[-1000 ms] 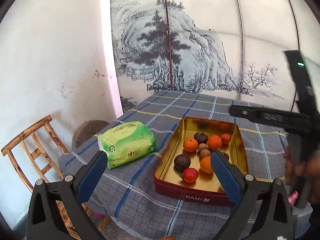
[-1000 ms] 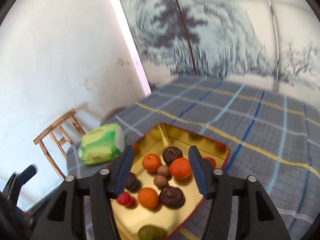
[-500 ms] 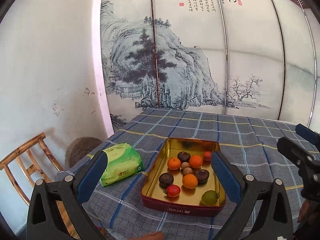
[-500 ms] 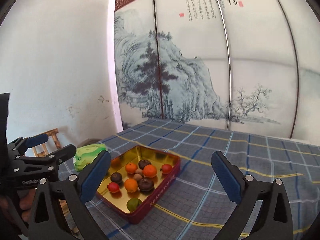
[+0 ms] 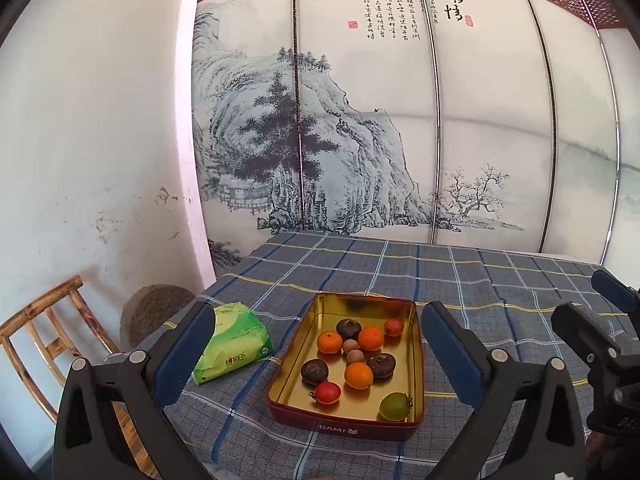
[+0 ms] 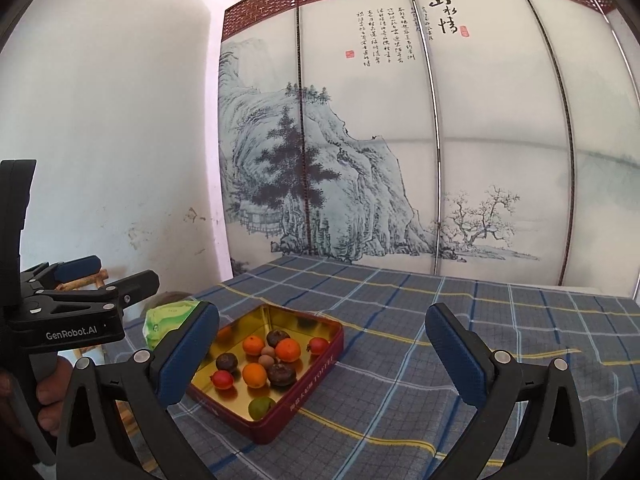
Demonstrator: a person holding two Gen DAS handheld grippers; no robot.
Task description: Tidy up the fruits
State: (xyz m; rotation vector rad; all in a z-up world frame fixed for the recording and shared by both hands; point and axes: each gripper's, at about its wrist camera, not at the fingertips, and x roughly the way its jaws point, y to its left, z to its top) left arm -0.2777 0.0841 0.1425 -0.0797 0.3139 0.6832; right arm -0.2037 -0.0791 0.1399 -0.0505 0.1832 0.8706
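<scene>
A red tin with a gold inside [image 5: 417,344] [image 6: 324,364] sits on the blue plaid tablecloth. It holds several fruits: oranges [image 5: 359,375] [image 6: 255,375], dark brown round fruits [image 5: 315,371], red tomatoes [image 5: 328,392] [image 6: 222,379], a green tomato [image 5: 394,406] [image 6: 261,407] and small tan longans [image 5: 355,357]. My left gripper [image 5: 318,354] is open and empty, held back above the tin's near edge. My right gripper [image 6: 322,354] is open and empty, to the right of the tin. Each gripper shows in the other's view, the right one [image 5: 600,320] and the left one [image 6: 80,292].
A green tissue pack [image 5: 234,340] [image 6: 166,322] lies left of the tin. A wooden chair [image 5: 44,328] and a round stool [image 5: 156,308] stand off the table's left edge. A painted folding screen [image 5: 400,120] stands behind the table. Plaid cloth [image 6: 460,360] stretches right of the tin.
Both grippers have pulled back and up from the tin, which now looks smaller and farther. The right gripper has opened wide and moved out to the right.
</scene>
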